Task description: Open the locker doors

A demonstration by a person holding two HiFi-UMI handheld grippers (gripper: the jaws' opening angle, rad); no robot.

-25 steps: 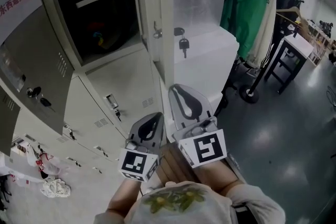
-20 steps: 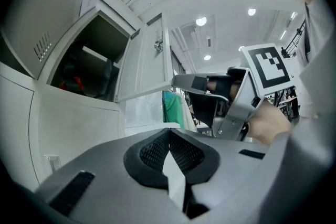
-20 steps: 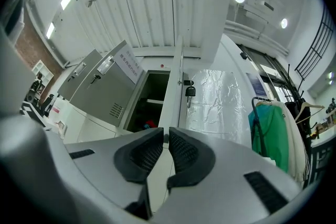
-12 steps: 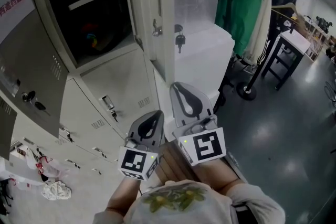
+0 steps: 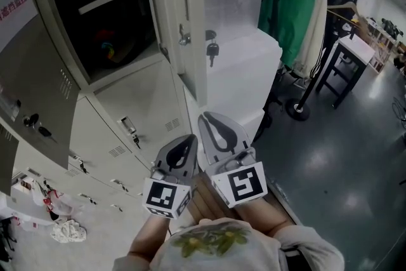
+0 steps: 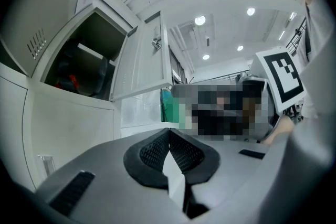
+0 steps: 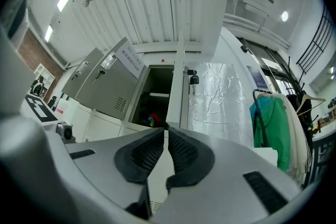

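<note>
Two grippers, side by side in front of the lockers, and neither is on anything. From the head view the left gripper (image 5: 184, 146) sits low and the right gripper (image 5: 212, 124) just beside it and a touch further forward, both well short of the steel.

Left gripper view: the left gripper's (image 6: 169, 134) pads meet at the tips, nothing between them. Right gripper view: the right gripper (image 7: 166, 139) shows only a hairline slit between its pads, empty too.

Now the doors. The white locker door (image 5: 190, 28) stands swung out above the grippers, its compartment (image 5: 101, 9) dark and exposed. The grey locker door (image 5: 38, 92) to the left hangs open as well. The lower locker door (image 5: 143, 108) is closed.

Only the left gripper view gives the white door's inner face (image 6: 144, 63), plus the right gripper's marker cube (image 6: 281, 78) at the edge. The right gripper view catches that door edge-on (image 7: 176, 94) with a key (image 7: 193, 80) hanging beside it. The head view alone shows the rags (image 5: 66, 231) on the floor. A green jacket (image 5: 288, 0) hangs on the right.
</note>
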